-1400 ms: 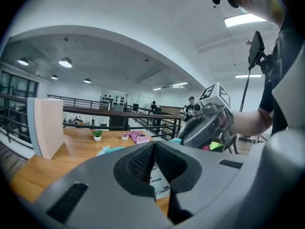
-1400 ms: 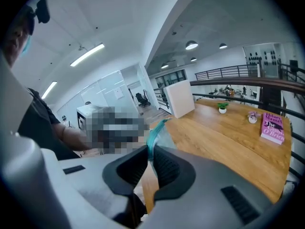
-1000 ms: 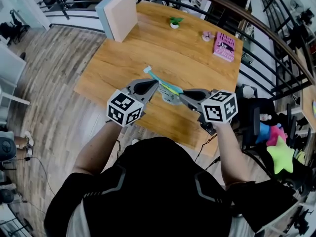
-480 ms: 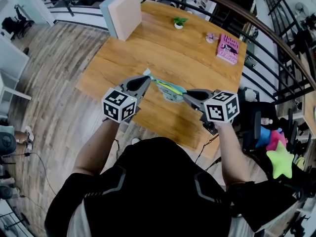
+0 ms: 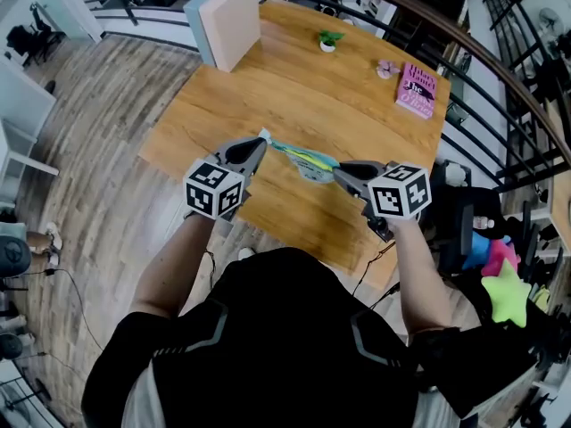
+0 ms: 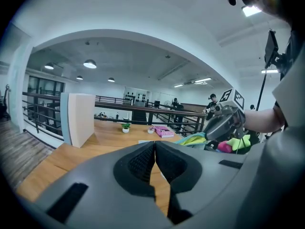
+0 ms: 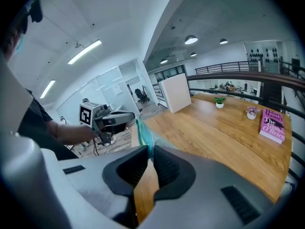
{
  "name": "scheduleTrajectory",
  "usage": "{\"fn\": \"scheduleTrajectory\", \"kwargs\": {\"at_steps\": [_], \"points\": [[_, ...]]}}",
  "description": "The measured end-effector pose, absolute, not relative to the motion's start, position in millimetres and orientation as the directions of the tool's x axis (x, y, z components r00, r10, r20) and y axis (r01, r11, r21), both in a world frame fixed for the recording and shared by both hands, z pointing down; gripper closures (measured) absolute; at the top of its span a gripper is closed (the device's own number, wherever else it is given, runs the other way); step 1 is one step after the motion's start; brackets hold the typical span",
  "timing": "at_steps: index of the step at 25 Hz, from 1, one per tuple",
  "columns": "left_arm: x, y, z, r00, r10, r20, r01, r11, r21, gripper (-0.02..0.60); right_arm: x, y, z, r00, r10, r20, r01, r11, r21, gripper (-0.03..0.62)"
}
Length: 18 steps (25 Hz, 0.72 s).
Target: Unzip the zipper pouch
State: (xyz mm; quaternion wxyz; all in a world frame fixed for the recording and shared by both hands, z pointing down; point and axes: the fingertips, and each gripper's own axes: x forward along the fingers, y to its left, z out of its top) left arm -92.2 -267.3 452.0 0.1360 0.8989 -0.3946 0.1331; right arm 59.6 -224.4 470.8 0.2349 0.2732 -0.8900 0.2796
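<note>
The zipper pouch [image 5: 303, 160], teal, yellow and white, hangs stretched above the wooden table [image 5: 268, 87] between my two grippers. My left gripper [image 5: 260, 144] is shut at the pouch's white left end; the exact spot it pinches is hidden. In the left gripper view its jaws [image 6: 154, 146] are pressed together, and the pouch [image 6: 194, 138] runs off right toward the right gripper [image 6: 224, 124]. My right gripper [image 5: 338, 171] is shut on the pouch's right end. The teal fabric [image 7: 143, 133] rises from between its pads [image 7: 148, 157], with the left gripper [image 7: 112, 119] beyond it.
A pale upright block [image 5: 227, 20] stands at the table's far left corner. A small plant [image 5: 328, 40], a pink flower pot [image 5: 385, 68] and a pink book [image 5: 416, 88] sit along the far right. A railing [image 5: 500, 78] curves behind, and plush toys [image 5: 500, 279] lie right.
My left gripper has drawn away to the left while the right one stayed about where it was. The pouch now spans a longer gap between them.
</note>
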Motion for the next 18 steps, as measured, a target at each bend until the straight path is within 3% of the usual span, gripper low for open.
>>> {"fn": "scheduleTrajectory", "kwargs": {"at_steps": [11, 18], "points": [[-81.0, -284.4, 493.0, 0.627, -0.657, 0.418, -0.757, -0.640, 0.130, 0.551, 71.9, -256.1, 520.2, -0.667, -0.360, 0.652, -0.671, 0.671, -0.316, 0.545], [-66.6, -334.9, 485.8, 0.595, -0.711, 0.374, -0.784, -0.616, 0.078, 0.551, 82.8, -312.2, 525.6, -0.628, -0.421, 0.655, -0.697, 0.678, -0.233, 0.545]]}}
